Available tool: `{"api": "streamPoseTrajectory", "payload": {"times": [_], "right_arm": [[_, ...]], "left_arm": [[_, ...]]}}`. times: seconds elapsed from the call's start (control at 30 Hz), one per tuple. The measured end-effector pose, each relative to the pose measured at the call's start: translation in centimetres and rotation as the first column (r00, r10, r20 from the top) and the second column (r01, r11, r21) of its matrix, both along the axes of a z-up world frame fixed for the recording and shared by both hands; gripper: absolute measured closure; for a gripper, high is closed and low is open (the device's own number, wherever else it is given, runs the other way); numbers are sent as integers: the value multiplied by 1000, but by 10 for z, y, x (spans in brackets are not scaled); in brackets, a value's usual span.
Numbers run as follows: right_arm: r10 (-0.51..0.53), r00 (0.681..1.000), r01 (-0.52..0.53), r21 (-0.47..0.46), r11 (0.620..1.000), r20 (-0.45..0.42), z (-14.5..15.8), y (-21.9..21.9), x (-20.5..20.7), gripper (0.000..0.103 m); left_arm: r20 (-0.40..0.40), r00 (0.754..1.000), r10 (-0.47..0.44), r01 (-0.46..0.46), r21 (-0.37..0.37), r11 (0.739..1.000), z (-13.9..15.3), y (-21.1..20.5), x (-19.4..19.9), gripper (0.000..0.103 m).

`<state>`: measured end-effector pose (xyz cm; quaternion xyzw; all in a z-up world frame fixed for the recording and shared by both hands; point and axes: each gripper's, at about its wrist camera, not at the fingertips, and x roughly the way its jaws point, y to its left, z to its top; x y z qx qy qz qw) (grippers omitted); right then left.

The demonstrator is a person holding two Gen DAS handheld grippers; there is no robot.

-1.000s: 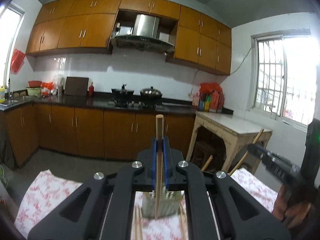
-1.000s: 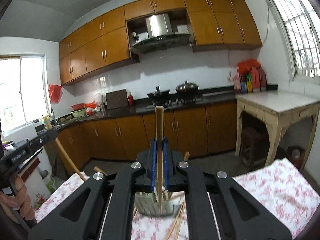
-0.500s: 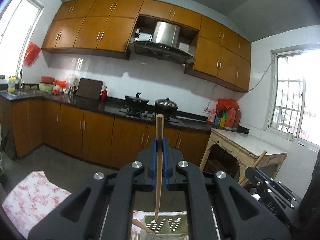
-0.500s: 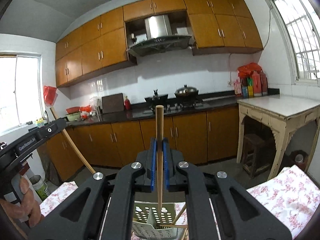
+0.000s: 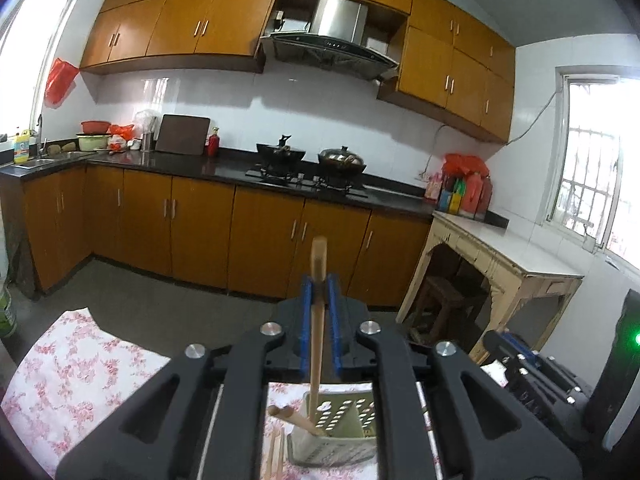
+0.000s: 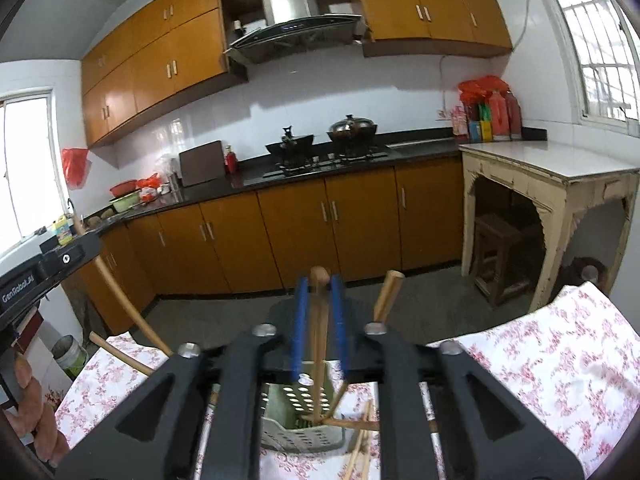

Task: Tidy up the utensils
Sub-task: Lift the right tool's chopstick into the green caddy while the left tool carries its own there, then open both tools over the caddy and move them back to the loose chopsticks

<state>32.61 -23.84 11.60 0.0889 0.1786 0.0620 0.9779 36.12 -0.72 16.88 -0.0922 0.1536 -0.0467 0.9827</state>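
My left gripper [image 5: 319, 286] is shut on a wooden chopstick [image 5: 317, 320] that hangs upright, its lower tip over a pale perforated utensil holder [image 5: 340, 432]. My right gripper [image 6: 319, 284] holds another wooden chopstick [image 6: 319, 344] between its blue fingers, with a narrow gap at each side, its tip down inside the same holder [image 6: 296, 412]. More chopsticks lean in the holder [image 6: 388, 296] and lie loose on the floral tablecloth [image 6: 362, 440]. The left gripper with its chopstick also shows at the left of the right wrist view [image 6: 60, 258].
The table has a white cloth with red flowers [image 5: 80, 364]. Beyond it stand brown kitchen cabinets [image 5: 200, 228], a stove with two pots [image 5: 312, 160] and a pale side table [image 5: 508, 256]. The right gripper's body shows at the lower right of the left wrist view [image 5: 540, 372].
Both grippers have tilted down toward the holder. The right chopstick's tip has gone down into the holder, and the right fingers have parted slightly. The left chopstick stays gripped.
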Motion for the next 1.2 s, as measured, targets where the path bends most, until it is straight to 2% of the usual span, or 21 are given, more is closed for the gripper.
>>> {"api": "streamPoseTrajectory", "payload": {"times": [0.03,0.07,0.23,0.4,0.57,0.63,0.73,0.87,1.03,1.1,1.2], "right_arm": [[-10,1000,10,4,1000,3,2,-4,-4,71],[-15,1000,15,5,1000,6,2,-5,-6,71],[-37,999,37,2,999,28,12,-15,-26,71],[-57,997,57,6,998,50,20,-28,-58,71],[-86,995,86,-2,996,46,11,-51,-98,71],[-102,995,102,-5,995,23,0,-60,-109,71],[-126,989,127,-2,992,-75,-37,-74,-116,71],[-135,964,139,1,990,-228,-92,-78,-106,71],[-26,915,42,32,999,-403,-154,-51,-86,71],[9,897,2,25,1000,-442,-168,-34,-80,72],[43,874,-52,-4,999,-484,-186,-11,-70,78]], "left_arm": [[-3,1000,7,-7,3,1000,0,2,-3,83],[-7,1000,14,-13,5,1000,0,3,-5,81],[-3,999,33,-33,2,999,8,13,-26,78],[18,999,46,-46,16,999,14,26,-65,73],[7,999,51,-51,38,998,-1,41,-108,69],[-8,998,55,-55,52,997,-17,47,-125,68],[-51,996,68,-64,85,994,-49,56,-141,64],[-182,981,74,-53,118,992,-108,63,-138,61],[-348,935,74,-34,120,992,-168,65,-121,61],[-384,921,63,-16,125,992,-185,64,-118,61],[-409,912,43,11,128,992,-200,61,-118,61]]}}
